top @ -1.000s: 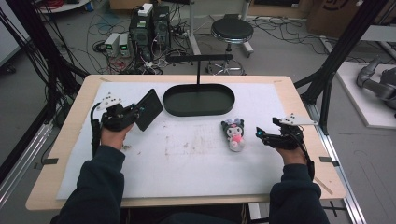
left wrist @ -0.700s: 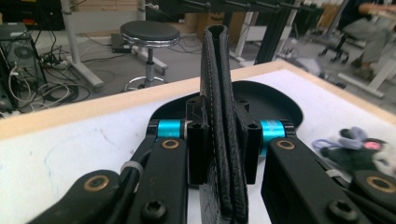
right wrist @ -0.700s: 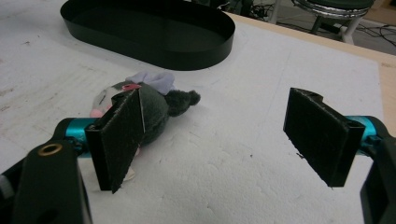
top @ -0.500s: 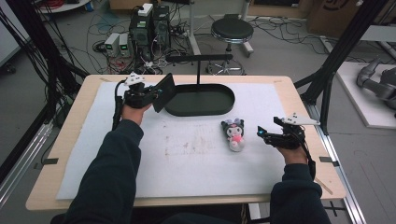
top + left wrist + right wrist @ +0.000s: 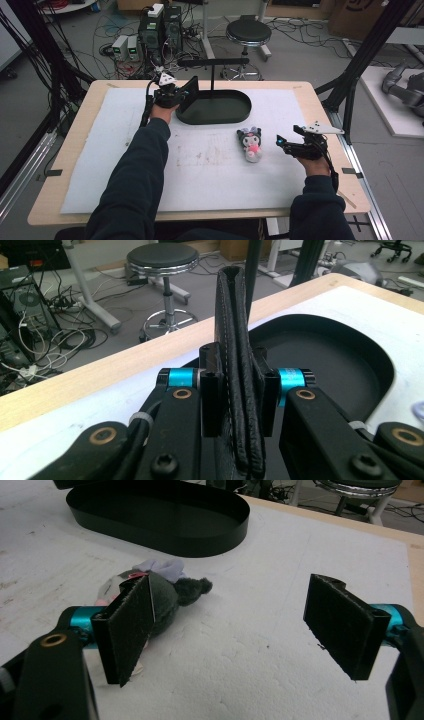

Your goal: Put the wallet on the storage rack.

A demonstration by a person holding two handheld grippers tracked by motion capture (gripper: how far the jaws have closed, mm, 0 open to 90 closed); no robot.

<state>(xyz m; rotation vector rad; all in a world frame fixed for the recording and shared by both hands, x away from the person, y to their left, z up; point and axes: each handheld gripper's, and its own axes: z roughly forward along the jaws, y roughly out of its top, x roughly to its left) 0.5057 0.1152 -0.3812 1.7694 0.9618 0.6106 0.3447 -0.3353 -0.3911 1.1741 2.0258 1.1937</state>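
Observation:
A black leather wallet [image 5: 189, 93] stands on edge above the left end of the black oval tray [image 5: 227, 106], with my left gripper [image 5: 178, 95] shut on it. In the left gripper view the wallet [image 5: 234, 330] is pinched upright between the jaws of that gripper [image 5: 235, 387], and the tray [image 5: 330, 352] lies just beyond. A small dark plush doll with a pink body [image 5: 250, 143] lies on the white mat. My right gripper [image 5: 283, 143] is open just right of it. In the right gripper view the doll [image 5: 167, 592] lies behind the left pad of that gripper [image 5: 235, 625], and the tray [image 5: 160, 515] is farther off.
A white mat [image 5: 210, 170] covers most of the wooden table [image 5: 325, 115]. A black T-shaped stand [image 5: 212, 62] rises behind the tray. A stool [image 5: 248, 32], computers [image 5: 160, 25] and cables sit on the floor beyond the far edge.
My left gripper has carried the wallet forward and to the right, from the mat's left side to the tray's left end. The right gripper and the doll have stayed put.

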